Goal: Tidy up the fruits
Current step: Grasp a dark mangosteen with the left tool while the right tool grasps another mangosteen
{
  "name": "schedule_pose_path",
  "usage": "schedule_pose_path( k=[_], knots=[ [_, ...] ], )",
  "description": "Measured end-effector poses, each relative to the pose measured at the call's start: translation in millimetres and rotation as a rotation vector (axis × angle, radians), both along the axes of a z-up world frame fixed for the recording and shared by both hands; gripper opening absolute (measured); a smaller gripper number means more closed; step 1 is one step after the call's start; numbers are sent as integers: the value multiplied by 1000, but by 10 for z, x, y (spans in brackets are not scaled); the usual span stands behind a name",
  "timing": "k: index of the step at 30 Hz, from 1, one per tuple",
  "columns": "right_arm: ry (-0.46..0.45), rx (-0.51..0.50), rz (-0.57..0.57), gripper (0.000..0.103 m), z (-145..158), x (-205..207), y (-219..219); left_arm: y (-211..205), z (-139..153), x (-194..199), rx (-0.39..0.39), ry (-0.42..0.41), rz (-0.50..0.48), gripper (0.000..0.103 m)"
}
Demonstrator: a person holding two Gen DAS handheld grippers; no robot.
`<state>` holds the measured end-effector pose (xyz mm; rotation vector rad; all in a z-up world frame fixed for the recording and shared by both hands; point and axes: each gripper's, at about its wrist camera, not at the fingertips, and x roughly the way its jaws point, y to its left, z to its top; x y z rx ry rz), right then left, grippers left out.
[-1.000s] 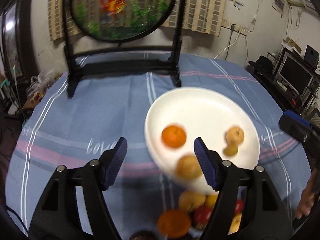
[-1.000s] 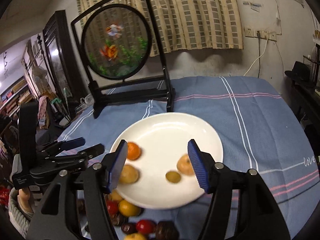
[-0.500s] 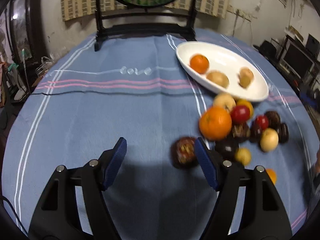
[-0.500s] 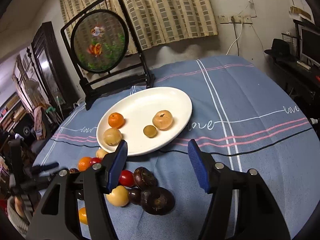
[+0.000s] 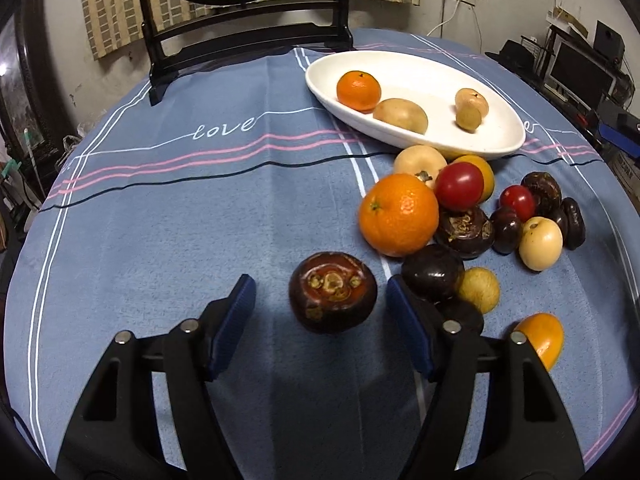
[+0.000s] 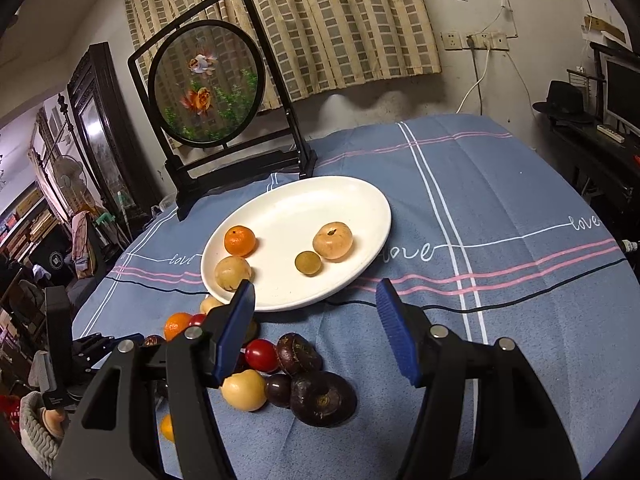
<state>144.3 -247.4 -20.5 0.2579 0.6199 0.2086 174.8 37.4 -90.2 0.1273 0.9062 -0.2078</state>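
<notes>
A dark maroon round fruit (image 5: 332, 292) lies on the blue tablecloth between the jaws of my left gripper (image 5: 320, 284). The jaws are closing, and a gap still shows on both sides of the fruit. To its right is a pile of loose fruit: a large orange (image 5: 398, 214), a red tomato (image 5: 459, 184) and several dark and yellow ones. The white oval plate (image 5: 500, 136) behind holds a small orange (image 5: 358, 90) and three tan fruits. My right gripper (image 6: 315, 286) is open and empty over the cloth, just in front of the plate (image 6: 376, 200).
A black-framed round screen (image 6: 206, 80) with a fish picture stands on the table behind the plate. Dark fruits (image 6: 322, 398) and a yellow one (image 6: 244, 390) lie below my right gripper. Shelves and furniture crowd the left, a desk with a monitor (image 5: 580, 68) the right.
Both views pulled back from over the plate to the loose pile. My left gripper sank toward the dark maroon fruit, which now sits between its narrowing jaws. The right gripper has held still lately.
</notes>
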Motion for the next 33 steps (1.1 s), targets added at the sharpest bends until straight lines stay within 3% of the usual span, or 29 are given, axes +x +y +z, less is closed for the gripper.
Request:
schedule_pose_path(
  k=[9, 17, 22, 33],
  knots=[
    [26, 1, 11, 63, -52, 26, 21, -6, -9, 22, 4, -10, -4, 44],
    [107, -62, 53, 63, -320, -216, 138, 198, 181, -13, -56, -76, 79, 43],
    [196, -128, 57, 63, -514, -143, 230, 180, 232, -63, -63, -96, 66, 43],
    [255, -17, 54, 61, -684, -20, 113, 143, 282, -149, -81, -114, 32, 43]
  ],
)
